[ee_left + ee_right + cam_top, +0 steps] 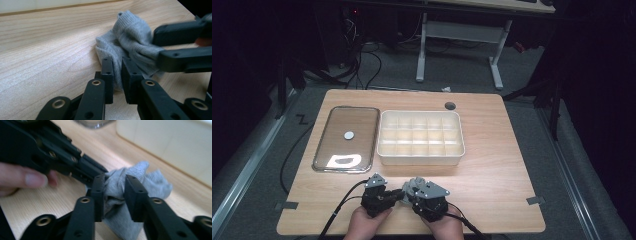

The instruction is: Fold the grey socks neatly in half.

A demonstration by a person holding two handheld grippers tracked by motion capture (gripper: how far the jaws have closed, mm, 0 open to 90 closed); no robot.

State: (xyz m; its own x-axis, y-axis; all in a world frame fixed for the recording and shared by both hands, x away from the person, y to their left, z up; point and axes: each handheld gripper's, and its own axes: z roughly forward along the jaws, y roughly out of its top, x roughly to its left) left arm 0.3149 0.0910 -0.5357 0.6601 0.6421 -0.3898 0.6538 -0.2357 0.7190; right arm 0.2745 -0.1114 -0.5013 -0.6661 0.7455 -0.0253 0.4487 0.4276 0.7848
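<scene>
We hold both tools low at the near edge of the surface (492, 165). Our left tool (117, 65) pinches one side of a grey sock (130, 40), and our right tool (114, 185) grips its bunched middle. A divided white tray (420, 137) and a clear lid (346, 139) sit farther back. No writing is readable.

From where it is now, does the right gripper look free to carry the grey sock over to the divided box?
Probably yes. The right gripper is closed on the grey sock, and bare table lies between it and the divided box. But the left gripper also pinches the sock and would have to let go or follow.
</scene>
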